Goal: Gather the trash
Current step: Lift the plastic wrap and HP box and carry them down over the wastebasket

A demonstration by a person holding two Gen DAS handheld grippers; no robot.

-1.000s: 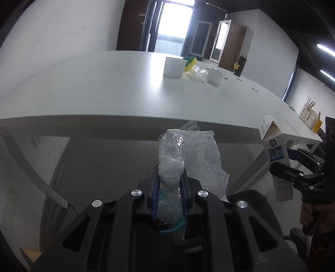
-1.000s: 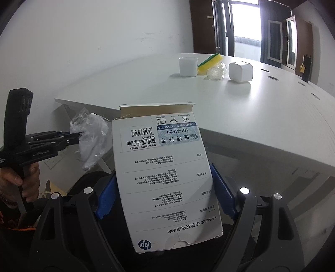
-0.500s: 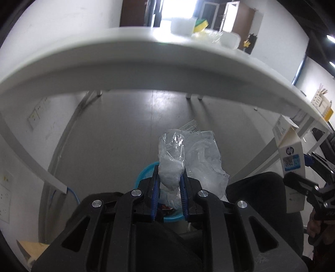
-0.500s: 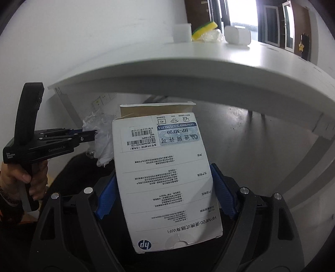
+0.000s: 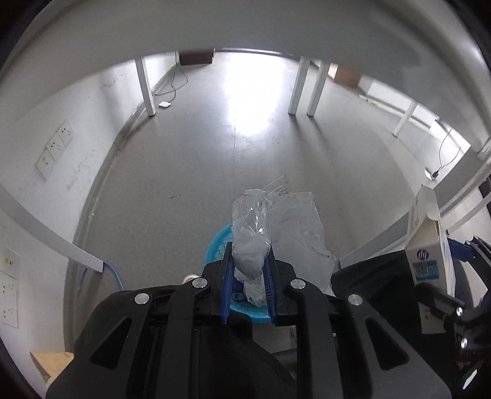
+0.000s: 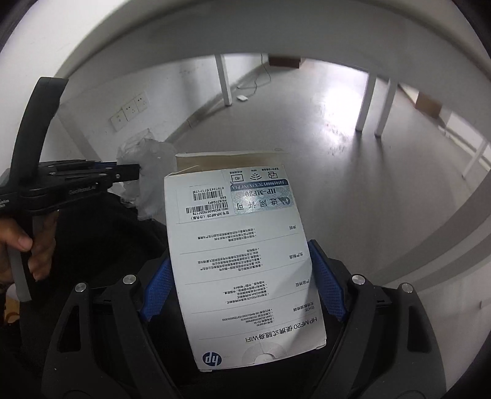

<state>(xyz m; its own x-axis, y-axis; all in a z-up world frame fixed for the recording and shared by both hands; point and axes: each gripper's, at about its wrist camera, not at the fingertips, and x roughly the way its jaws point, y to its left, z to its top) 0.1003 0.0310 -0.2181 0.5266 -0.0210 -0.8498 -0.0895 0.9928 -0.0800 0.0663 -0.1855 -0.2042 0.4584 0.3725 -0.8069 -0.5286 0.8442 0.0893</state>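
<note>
My left gripper is shut on a crumpled clear plastic bag, held over a blue bin on the floor below the table; most of the bin is hidden behind the bag and the fingers. My right gripper is shut on a white HP cardboard box, held upright with its top flap open. The box also shows at the right edge of the left wrist view. The left gripper with the bag shows at the left of the right wrist view.
A black office chair sits between the two grippers, below them. The white table's underside arches overhead, with white legs standing on the grey floor. Wall sockets are on the left wall.
Both grippers have dropped from table height to below the table top and tilted down toward the floor. The blue bin has come into view under the bag. Both loads stay gripped.
</note>
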